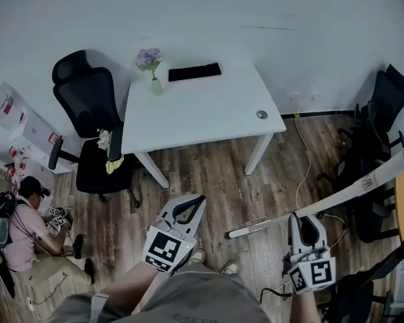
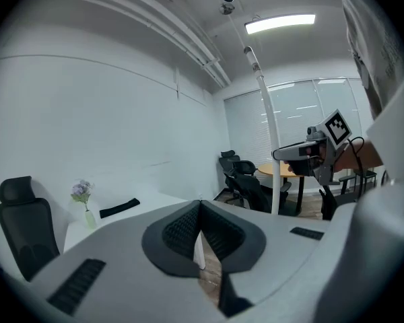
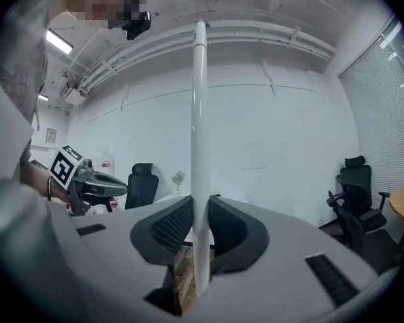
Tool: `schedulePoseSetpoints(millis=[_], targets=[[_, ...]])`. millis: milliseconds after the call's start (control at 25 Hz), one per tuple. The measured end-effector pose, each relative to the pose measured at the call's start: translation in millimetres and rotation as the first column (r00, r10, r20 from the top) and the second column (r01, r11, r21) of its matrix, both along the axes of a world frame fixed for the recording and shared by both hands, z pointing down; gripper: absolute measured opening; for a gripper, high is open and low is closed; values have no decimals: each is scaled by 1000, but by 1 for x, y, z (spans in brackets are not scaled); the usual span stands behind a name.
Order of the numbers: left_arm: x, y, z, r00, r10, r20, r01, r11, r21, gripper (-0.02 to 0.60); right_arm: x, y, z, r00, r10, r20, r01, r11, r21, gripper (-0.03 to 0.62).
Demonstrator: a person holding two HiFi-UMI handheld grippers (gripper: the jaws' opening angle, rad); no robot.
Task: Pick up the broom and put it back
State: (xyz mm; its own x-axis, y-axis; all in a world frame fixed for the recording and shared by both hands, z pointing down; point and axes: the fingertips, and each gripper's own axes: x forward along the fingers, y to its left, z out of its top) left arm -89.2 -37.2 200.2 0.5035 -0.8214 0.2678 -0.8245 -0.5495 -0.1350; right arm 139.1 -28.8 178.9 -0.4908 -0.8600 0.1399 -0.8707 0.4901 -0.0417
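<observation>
So the right gripper (image 3: 200, 222) has its jaws clenched on the white broom handle (image 3: 199, 113), which runs straight up to 12 o'clock in its view. The left gripper (image 2: 200, 212) sits at 6 o'clock in the head view, jaws pinched together on nothing.

Even, cool light from a ceiling strip lamp (image 2: 281, 23), with soft shadows, strong fisheye bending and dark corners.

The broom (image 3: 199, 147), a long white pole, stands upright, perhaps slightly tilted, held mid-shaft.
</observation>
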Motion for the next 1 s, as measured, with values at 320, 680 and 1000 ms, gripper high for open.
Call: schedulePoseSetpoints(millis=[320, 680, 1000], targets=[[-33, -30, -5, 996, -86, -6, 86, 996, 21, 15, -47, -58, 11, 994, -97, -44, 95, 995, -31, 94], [-81, -67, 22, 992, -126, -28, 126, 992, -6, 15, -106, -120, 42, 981, -155, -116, 146, 986, -81, 94], [-130, -100, 81, 979, -199, -41, 194, 976, -103, 15, -163, -159, 109, 953, -226, -203, 195, 967, -162, 94]])
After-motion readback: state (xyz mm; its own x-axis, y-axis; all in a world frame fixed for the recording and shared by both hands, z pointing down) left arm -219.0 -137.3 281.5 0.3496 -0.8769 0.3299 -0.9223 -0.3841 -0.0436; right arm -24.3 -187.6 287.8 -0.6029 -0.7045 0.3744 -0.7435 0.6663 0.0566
